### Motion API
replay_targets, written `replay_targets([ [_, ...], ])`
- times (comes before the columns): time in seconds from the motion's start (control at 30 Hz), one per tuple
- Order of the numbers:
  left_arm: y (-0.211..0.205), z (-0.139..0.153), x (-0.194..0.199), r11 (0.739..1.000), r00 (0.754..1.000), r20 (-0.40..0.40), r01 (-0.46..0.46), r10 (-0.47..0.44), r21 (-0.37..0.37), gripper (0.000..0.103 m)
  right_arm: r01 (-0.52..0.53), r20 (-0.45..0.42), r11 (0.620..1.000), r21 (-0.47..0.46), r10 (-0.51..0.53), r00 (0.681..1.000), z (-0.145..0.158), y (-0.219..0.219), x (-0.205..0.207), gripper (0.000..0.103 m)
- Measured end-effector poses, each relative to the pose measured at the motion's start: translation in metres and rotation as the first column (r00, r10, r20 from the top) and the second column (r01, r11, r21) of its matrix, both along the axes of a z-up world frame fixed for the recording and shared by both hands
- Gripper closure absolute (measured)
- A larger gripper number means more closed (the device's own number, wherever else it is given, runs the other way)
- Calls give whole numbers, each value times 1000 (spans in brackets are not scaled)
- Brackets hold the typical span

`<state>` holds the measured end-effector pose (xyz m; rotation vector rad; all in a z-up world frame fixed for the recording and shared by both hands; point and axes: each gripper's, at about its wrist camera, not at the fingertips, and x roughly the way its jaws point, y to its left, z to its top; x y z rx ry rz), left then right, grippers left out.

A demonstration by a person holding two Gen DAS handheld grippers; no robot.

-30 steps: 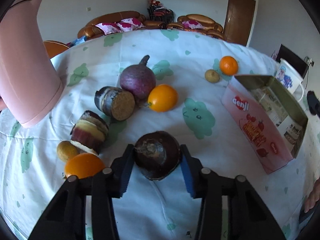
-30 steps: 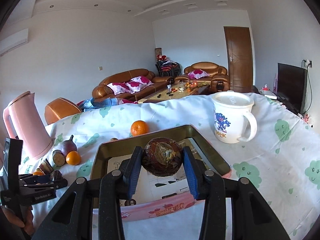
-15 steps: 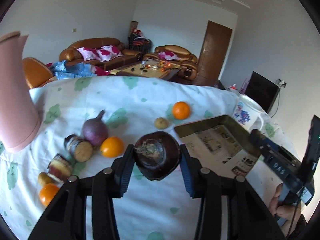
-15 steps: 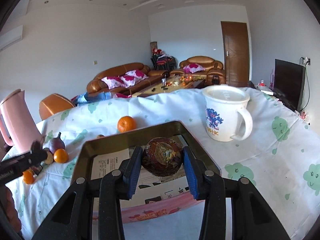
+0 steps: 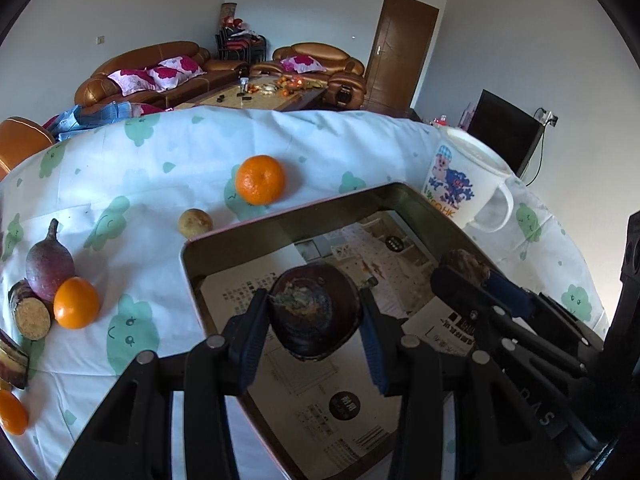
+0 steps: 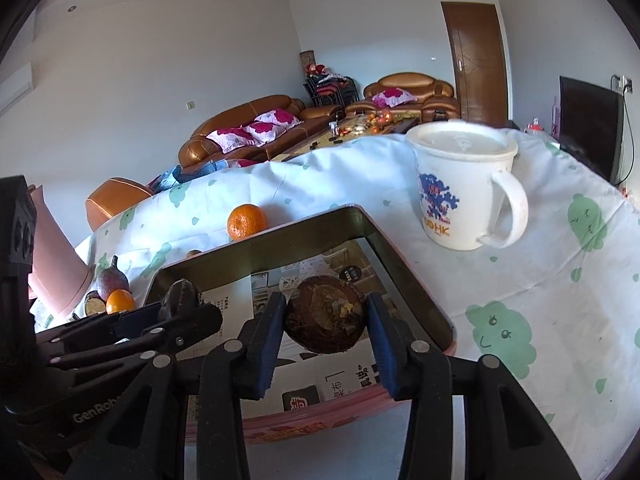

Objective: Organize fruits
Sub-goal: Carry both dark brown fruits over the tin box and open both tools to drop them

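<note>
L gripper point(image 5: 314, 316) clamped on a dark round fruit point(image 5: 314, 312), R gripper point(image 6: 326, 316) clamped on a brown round fruit point(image 6: 325, 314); both held over the open tin point(image 5: 192, 264), w/ printed paper lining its bottom. Tin sits on a table w/ white cloth point(image 5: 180, 168) printed w/ green shapes. On cloth left of tin: tangerine point(image 5: 260, 179), small yellowish fruit point(image 5: 195, 223) just beside tin rim, purple fruit point(image 5: 50, 264) touching an orange point(image 5: 76, 308). White lidded mug point(image 6: 466, 188) beyond tin's far right corner. Room behind: brown leather sofas point(image 6: 244, 128) w/ pink cushions, coffee table, brown door point(image 6: 476, 60), dark TV point(image 6: 590, 128), white walls
</note>
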<state>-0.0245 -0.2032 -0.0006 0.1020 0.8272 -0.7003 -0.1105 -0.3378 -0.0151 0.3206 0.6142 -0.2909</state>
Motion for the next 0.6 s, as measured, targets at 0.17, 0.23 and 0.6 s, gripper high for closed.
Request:
replay_targets([
  [0.17, -8, -3, -6, 999, 999, 51, 0, -3, 54, 58, -4, -1, 1000, -4, 4, 1000, 0, 1, 1, 59],
  [0.23, -9, -4, -8, 997, 997, 74, -4, -1, 75, 57, -6, 0, 1000, -4, 6, 1000, 0, 2, 1, 58],
  [0.6, -5, 0, -17, 997, 985, 171, -12, -1, 78, 16, 23, 113, 1000, 2, -23, 993, 9, 0, -15, 40],
])
